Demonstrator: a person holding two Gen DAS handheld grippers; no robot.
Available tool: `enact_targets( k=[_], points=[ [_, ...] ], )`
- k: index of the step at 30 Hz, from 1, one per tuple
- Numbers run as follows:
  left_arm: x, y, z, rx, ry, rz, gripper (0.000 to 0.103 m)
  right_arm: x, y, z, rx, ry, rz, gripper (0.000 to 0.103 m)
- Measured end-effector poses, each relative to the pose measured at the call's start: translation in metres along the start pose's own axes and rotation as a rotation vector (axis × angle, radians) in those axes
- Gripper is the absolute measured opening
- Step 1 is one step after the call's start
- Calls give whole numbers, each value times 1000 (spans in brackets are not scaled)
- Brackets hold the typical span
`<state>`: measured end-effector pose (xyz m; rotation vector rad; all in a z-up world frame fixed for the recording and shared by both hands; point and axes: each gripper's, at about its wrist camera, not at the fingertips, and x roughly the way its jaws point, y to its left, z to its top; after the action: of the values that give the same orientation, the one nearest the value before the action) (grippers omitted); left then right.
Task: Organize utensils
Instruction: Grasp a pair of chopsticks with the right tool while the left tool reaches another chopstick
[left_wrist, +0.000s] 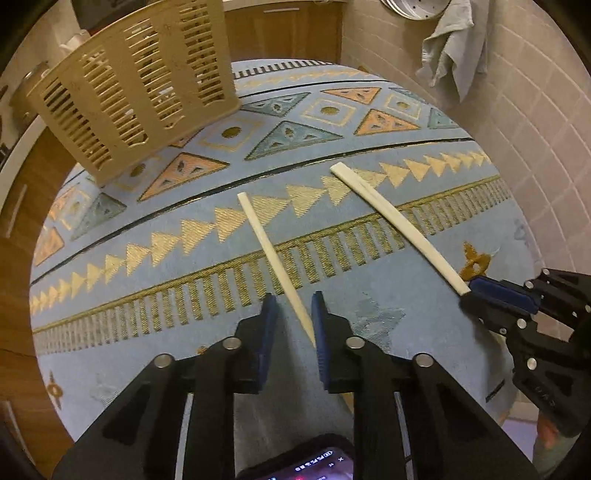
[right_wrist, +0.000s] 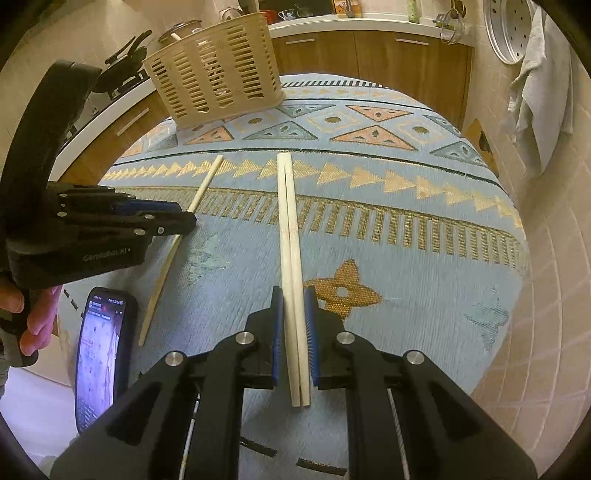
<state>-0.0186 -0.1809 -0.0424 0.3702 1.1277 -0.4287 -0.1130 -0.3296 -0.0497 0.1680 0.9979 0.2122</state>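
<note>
Left wrist view: the left gripper (left_wrist: 293, 319) points down at a table covered by a patterned blue cloth (left_wrist: 155, 332).
Basket: a beige slotted basket (left_wrist: 136, 96) stands at the far left of the cloth; through the slots, thin pale things seem to stand inside, but they cannot be told for sure.
Single chopstick: one pale chopstick (left_wrist: 271, 258) lies on the cloth, its pointed end between the fingers of the left gripper.
Left gripper state: the jaws are narrow but not clamped; the chopstick tip lies against the right blue pad (left_wrist: 320, 332), and a gap remains on the left side.
Chopstick pair: further right, two chopsticks (right_wrist: 290, 258) side by side run away from the camera in the right wrist view.
Right gripper state: the right gripper (right_wrist: 293, 332) is closed on this pair near its thick near end, with both blue pads pressing on it.
Far right: a tiled wall with a hanging grey towel (left_wrist: 450, 48).
Done so far, as a judgement: the pair is already taken in a grip; the single chopstick is only framed by the left fingers, not yet held.
Left to do: close on the single chopstick, then carry all three to the basket, which is well apart from both grippers.
</note>
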Motion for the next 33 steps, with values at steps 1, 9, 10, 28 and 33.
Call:
enact_targets(
  k=[1, 9, 10, 28, 33],
  points=[
    [0, 0, 1, -5, -2, 8, 12, 0, 1, 0, -1, 0, -2, 10],
    [6, 26, 13, -87, -44, -121, 7, 2, 3, 2, 9, 9, 12, 10],
    [7, 30, 14, -102, -49, -136, 6, 3, 2, 3, 14, 11, 17, 10],
    [-16, 113, -7, -261, -63, -151, 4, 24, 29, 47, 22, 53, 64, 10],
    [-19, 141, -32, -306, -69, -120, 4, 38, 36, 58, 14, 108, 57, 11]
  ],
)
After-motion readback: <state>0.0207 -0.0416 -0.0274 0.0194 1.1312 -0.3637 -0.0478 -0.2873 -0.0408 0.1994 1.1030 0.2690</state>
